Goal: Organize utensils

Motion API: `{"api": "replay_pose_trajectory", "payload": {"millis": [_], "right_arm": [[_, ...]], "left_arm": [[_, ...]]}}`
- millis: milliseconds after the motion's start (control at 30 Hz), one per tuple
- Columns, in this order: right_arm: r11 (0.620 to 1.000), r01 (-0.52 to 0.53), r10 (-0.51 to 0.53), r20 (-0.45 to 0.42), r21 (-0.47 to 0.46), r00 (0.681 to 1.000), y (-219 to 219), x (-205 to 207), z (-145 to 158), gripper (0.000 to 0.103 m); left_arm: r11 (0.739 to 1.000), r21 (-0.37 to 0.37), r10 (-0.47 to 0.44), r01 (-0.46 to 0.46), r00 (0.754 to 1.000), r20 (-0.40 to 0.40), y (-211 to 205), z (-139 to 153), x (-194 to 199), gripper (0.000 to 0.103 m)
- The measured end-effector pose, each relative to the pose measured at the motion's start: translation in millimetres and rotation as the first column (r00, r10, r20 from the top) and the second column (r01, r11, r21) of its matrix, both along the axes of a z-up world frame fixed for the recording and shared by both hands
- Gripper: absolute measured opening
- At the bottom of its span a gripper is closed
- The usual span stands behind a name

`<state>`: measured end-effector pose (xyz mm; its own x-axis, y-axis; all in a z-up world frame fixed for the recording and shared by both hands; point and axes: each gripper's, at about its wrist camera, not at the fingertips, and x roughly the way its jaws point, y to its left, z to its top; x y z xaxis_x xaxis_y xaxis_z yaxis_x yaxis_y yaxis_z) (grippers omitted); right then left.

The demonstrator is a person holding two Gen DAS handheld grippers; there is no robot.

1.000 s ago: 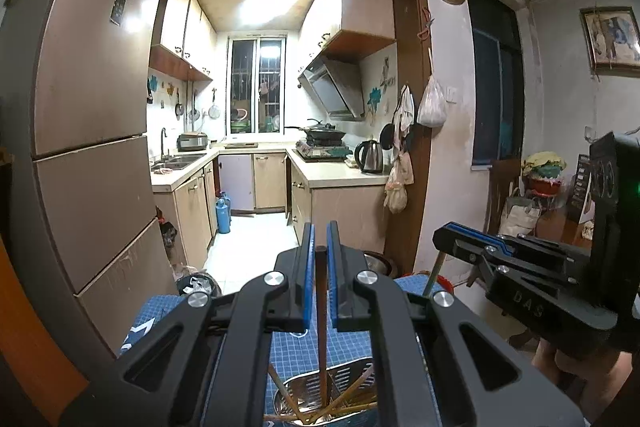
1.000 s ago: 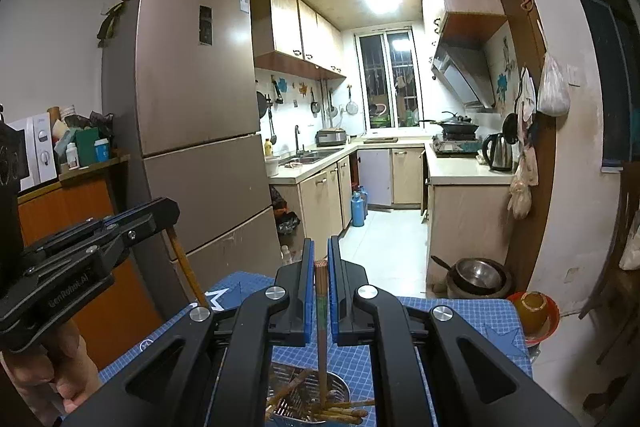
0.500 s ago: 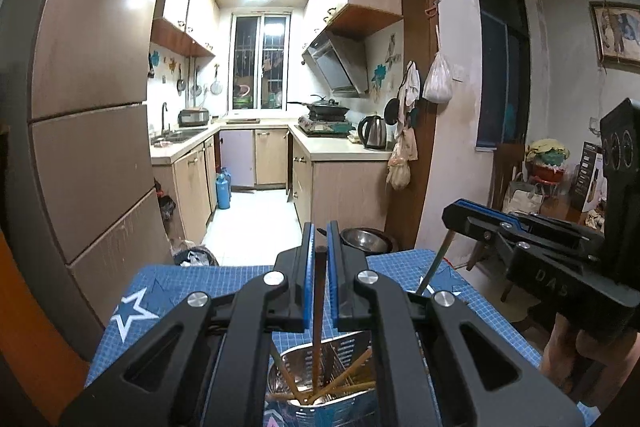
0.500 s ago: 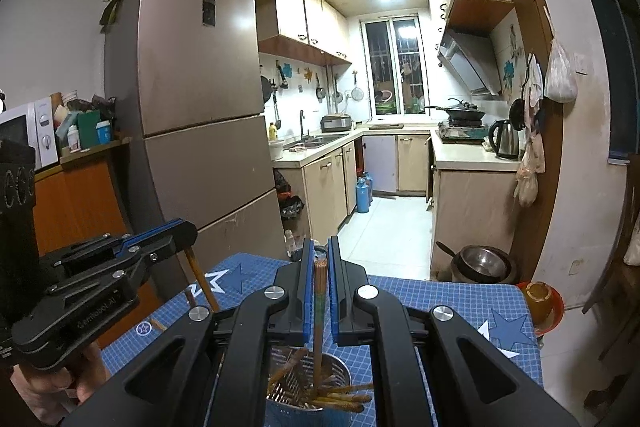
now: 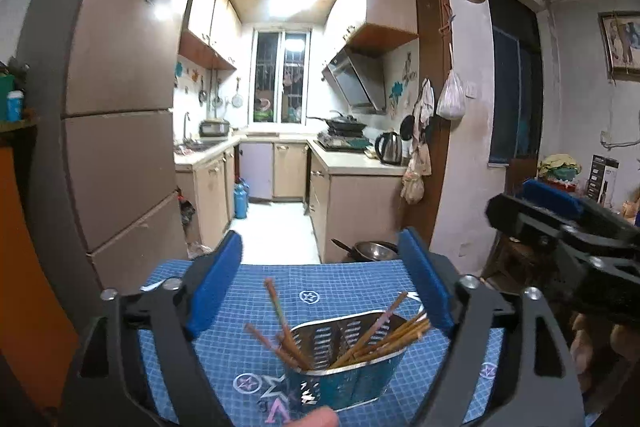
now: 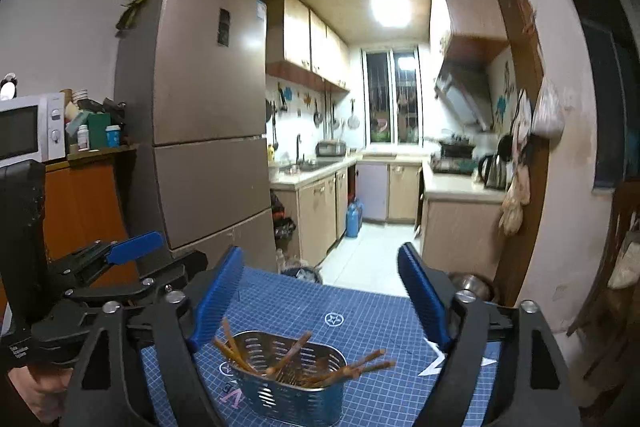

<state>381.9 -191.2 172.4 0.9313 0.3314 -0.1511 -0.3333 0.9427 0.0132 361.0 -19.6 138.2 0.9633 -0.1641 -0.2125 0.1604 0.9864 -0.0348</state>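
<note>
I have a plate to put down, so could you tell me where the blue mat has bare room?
The mat is bare beyond the caddy, toward the kitchen floor, and to the caddy's right around the white star. In the left wrist view, the strip left of the caddy is also free. The caddy itself is crowded with chopsticks splaying over its rim.

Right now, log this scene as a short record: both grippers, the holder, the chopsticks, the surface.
left gripper: open, jaws just opened, nothing between the pads
right gripper: open, jaws just opened, nothing between the pads
holder: perforated metal caddy, upright on the mat
chopsticks: wooden, loose in the holder, leaning at mixed angles, tips above the rim
mat: blue grid cutting mat with star marks
background: kitchen beyond the doorway, fridge to the left in both views
</note>
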Motion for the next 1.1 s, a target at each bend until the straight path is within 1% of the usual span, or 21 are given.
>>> {"api": "replay_pose_trajectory", "payload": {"millis": [67,133,167,233,300,400,567,700,800,900,1100], "right_arm": [[1.0,0.006,-0.006,0.035,-0.015,0.999,2,-26,-1,0.09],[0.999,0.017,-0.015,0.078,-0.027,0.997,4,-58,-5,0.093],[0.999,0.023,-0.02,0.089,-0.03,0.996,5,-69,-8,0.095],[0.998,0.04,-0.036,0.115,-0.041,0.993,7,-96,-15,0.098],[0.997,0.051,-0.044,0.125,-0.053,0.991,11,-122,-26,0.098],[0.997,0.039,-0.033,0.1,-0.064,0.994,17,-153,-45,0.098],[0.997,0.024,-0.02,0.059,-0.077,0.998,32,-193,-75,0.098],[0.997,0.029,-0.028,0.015,-0.07,0.999,40,-213,-96,0.098],[0.997,0.042,-0.043,-0.016,-0.065,0.999,43,-222,-112,0.098],[0.996,0.057,-0.06,-0.049,-0.062,0.997,43,-228,-128,0.098],[0.994,0.096,-0.101,-0.097,-0.059,0.99,41,-234,-153,0.098]], "left_arm": [[1.0,0.018,0.024,-0.024,1.0,0.021,1,-1,-18,0.09],[0.999,0.017,0.035,-0.036,0.999,0.036,6,-4,-41,0.096],[0.999,0.017,0.042,-0.042,0.998,0.039,9,-6,-50,0.097],[0.998,0.003,0.056,-0.056,0.998,0.029,18,-13,-72,0.097],[0.997,-0.007,0.073,-0.073,0.997,0.011,25,-22,-89,0.097],[0.995,-0.03,0.098,-0.099,0.995,-0.031,36,-36,-107,0.097],[0.989,-0.028,0.142,-0.145,0.985,-0.099,50,-63,-133,0.097],[0.986,-0.027,0.162,-0.167,0.978,-0.133,58,-80,-150,0.097],[0.985,-0.008,0.168,-0.171,0.972,-0.162,60,-92,-158,0.097],[0.985,0.009,0.174,-0.175,0.97,-0.169,58,-100,-165,0.097],[0.987,0.015,0.16,-0.161,0.967,-0.196,57,-118,-179,0.097]]}}
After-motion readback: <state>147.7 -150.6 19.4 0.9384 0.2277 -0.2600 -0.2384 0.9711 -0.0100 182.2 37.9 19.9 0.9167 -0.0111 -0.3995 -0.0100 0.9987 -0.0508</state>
